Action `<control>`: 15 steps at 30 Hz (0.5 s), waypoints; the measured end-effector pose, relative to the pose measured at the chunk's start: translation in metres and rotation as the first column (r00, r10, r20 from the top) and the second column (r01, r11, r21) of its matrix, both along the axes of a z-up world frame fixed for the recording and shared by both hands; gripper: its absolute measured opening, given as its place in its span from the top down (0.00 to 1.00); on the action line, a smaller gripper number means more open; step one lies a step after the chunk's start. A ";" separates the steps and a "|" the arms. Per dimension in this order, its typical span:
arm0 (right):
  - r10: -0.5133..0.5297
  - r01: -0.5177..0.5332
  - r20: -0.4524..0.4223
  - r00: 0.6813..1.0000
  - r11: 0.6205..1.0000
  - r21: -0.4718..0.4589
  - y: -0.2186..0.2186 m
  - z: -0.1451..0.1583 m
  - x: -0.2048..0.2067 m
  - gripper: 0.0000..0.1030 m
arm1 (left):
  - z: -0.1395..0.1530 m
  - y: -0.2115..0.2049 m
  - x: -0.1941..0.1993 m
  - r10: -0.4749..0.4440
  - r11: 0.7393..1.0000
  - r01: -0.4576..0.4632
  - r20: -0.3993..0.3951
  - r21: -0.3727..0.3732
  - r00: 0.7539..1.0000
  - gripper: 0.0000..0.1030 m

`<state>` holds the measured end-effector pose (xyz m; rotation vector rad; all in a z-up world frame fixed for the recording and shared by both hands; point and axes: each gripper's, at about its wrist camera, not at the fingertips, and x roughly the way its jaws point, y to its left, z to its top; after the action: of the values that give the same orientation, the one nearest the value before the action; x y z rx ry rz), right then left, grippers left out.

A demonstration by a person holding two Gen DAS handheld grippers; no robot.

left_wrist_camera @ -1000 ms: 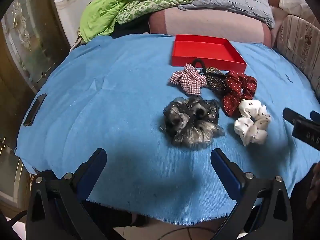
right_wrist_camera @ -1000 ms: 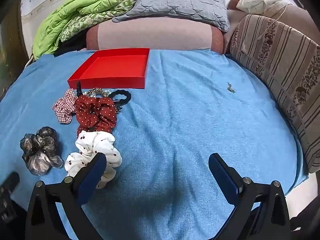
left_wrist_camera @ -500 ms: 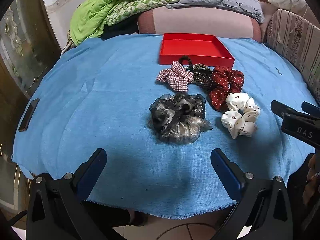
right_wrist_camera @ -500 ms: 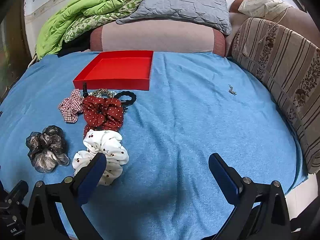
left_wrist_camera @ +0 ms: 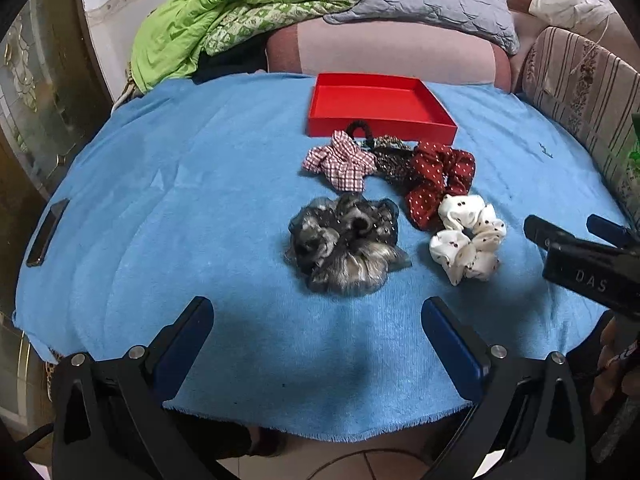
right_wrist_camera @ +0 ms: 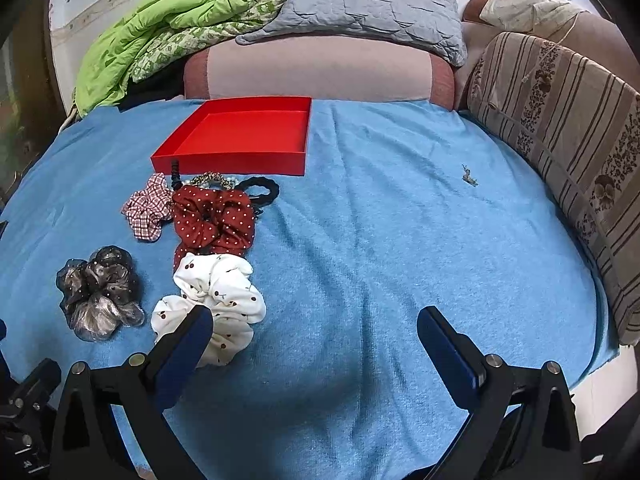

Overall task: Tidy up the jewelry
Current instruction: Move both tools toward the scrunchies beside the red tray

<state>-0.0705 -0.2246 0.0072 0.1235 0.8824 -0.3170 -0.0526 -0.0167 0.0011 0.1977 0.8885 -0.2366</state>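
An empty red tray (left_wrist_camera: 440,118) (right_wrist_camera: 224,160) sits at the back of the blue cloth. In front of it lie several scrunchies: plaid (left_wrist_camera: 340,162) (right_wrist_camera: 146,210), leopard (left_wrist_camera: 394,160), red dotted (left_wrist_camera: 436,182) (right_wrist_camera: 214,220), white cherry (left_wrist_camera: 468,238) (right_wrist_camera: 216,300), grey sheer (left_wrist_camera: 346,244) (right_wrist_camera: 98,290), and a black hair tie (right_wrist_camera: 260,190). My left gripper (left_wrist_camera: 316,326) is open and empty, just short of the grey scrunchie. My right gripper (right_wrist_camera: 312,334) is open and empty; its left finger overlaps the white scrunchie in view. It shows at the right of the left wrist view (left_wrist_camera: 580,260).
A dark phone (left_wrist_camera: 48,232) lies at the cloth's left edge. A small metal piece (right_wrist_camera: 470,176) lies on the cloth to the right. A pink bolster (right_wrist_camera: 316,68), green quilt (right_wrist_camera: 168,28), grey pillow (right_wrist_camera: 368,4) and striped cushion (right_wrist_camera: 560,128) border the back and right.
Both grippers have drifted slightly, shifting the scrunchies in each view. The right gripper has moved a little toward the white scrunchie. Nothing was taken hold of.
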 end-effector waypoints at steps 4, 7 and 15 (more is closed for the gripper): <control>0.005 -0.005 -0.003 1.000 1.000 0.004 0.002 -0.001 0.001 0.00 | -0.002 0.006 0.010 0.031 0.999 -0.031 -0.014 0.013 0.999 0.00; 0.006 -0.006 -0.006 1.000 1.000 0.007 0.002 -0.002 0.002 0.00 | -0.004 0.013 0.017 0.048 0.999 -0.048 -0.029 0.003 0.998 0.00; 0.015 -0.015 -0.015 1.000 1.000 0.011 0.004 -0.005 0.004 0.00 | -0.007 0.022 0.024 0.071 0.997 -0.071 -0.041 0.005 0.997 0.00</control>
<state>-0.0660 -0.2207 0.0023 0.1250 0.8994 -0.2996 -0.0281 0.0053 -0.0058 0.1647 0.9350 -0.1739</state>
